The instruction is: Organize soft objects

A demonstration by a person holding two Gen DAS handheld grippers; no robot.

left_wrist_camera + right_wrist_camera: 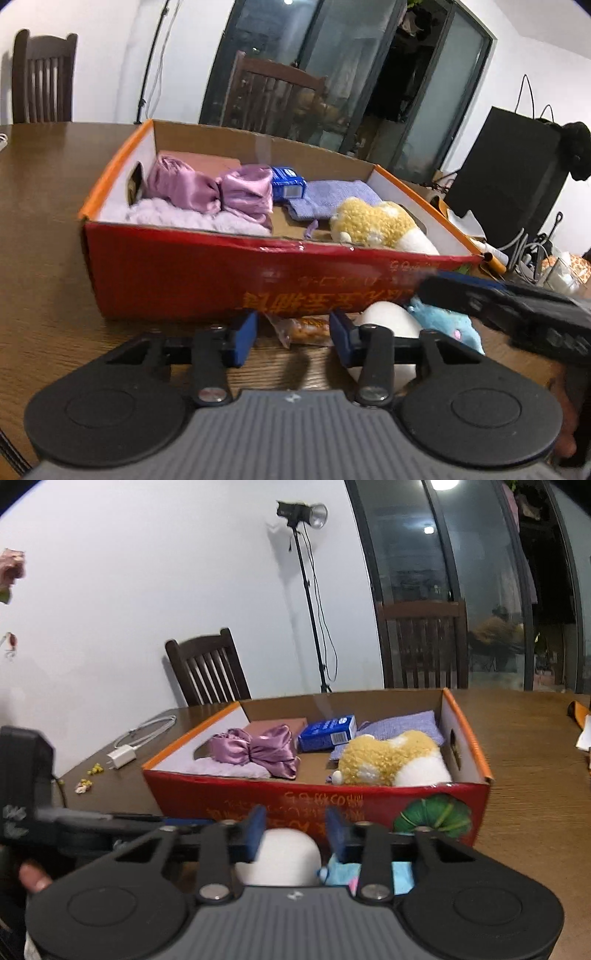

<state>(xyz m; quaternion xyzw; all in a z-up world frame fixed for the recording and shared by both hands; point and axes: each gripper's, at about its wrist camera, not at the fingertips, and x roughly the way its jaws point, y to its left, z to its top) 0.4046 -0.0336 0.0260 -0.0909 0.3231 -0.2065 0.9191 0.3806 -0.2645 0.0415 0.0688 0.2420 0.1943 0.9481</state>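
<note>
Blue plush (369,875) in front of the red box (317,797) | soft, light; pinch its body | left fingers (245,338) narrow, empty | right fingers (256,830) narrow; I cannot tell whether they grip.

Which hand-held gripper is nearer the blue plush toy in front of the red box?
Right. The right hand-held gripper hangs directly over the blue plush toy and the white object beside it. The left hand-held gripper sits off to the side, above a snack packet.

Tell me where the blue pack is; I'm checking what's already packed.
In both views, the blue pack lies inside the red box near its far wall, between the purple bow and the lavender cloth.
</note>
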